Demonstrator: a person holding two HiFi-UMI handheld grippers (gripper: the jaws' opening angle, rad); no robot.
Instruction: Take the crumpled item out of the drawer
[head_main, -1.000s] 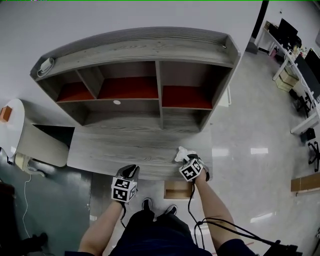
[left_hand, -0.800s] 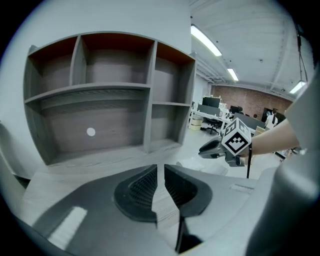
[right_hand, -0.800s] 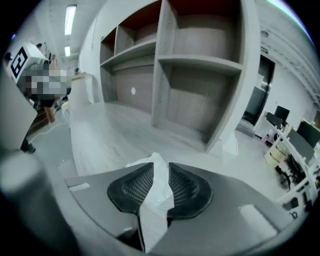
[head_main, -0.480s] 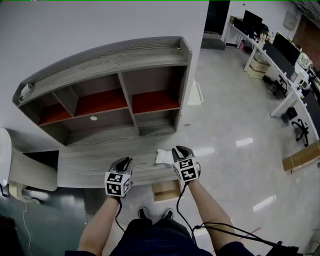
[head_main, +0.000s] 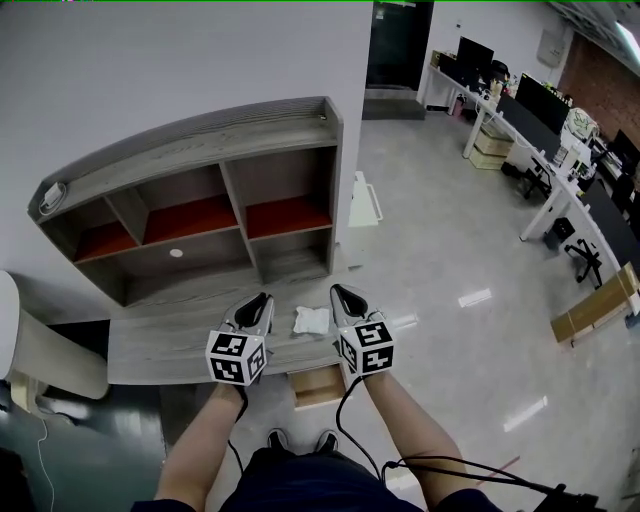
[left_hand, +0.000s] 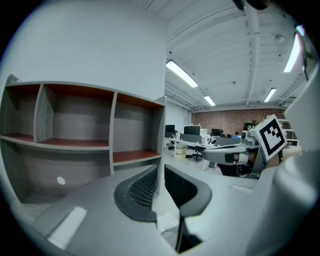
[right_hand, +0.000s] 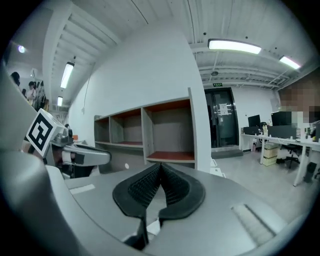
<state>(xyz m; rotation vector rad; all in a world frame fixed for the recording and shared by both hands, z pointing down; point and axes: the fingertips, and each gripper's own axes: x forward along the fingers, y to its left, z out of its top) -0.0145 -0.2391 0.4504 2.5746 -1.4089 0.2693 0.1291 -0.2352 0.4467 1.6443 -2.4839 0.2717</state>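
A crumpled white item (head_main: 311, 320) lies on the grey wooden desk (head_main: 170, 340), near its front edge, between my two grippers. My left gripper (head_main: 262, 299) hovers just left of it, jaws shut and empty; in the left gripper view the left gripper (left_hand: 161, 170) has its pads meeting at the tips. My right gripper (head_main: 340, 292) hangs just right of the item, shut with nothing between its pads, as the right gripper (right_hand: 161, 166) also shows in its own view. Below the desk edge an open wooden drawer (head_main: 318, 385) juts out toward me.
A grey hutch (head_main: 190, 215) with red-floored shelves stands at the back of the desk against the wall. A pale rounded table (head_main: 12, 310) sits at the left. Office desks and chairs (head_main: 540, 130) fill the far right, and cardboard (head_main: 595, 305) lies on the glossy floor.
My right gripper let go of the crumpled item on the desk, moved off to its right and closed empty. Both grippers rose and the head view swung right.
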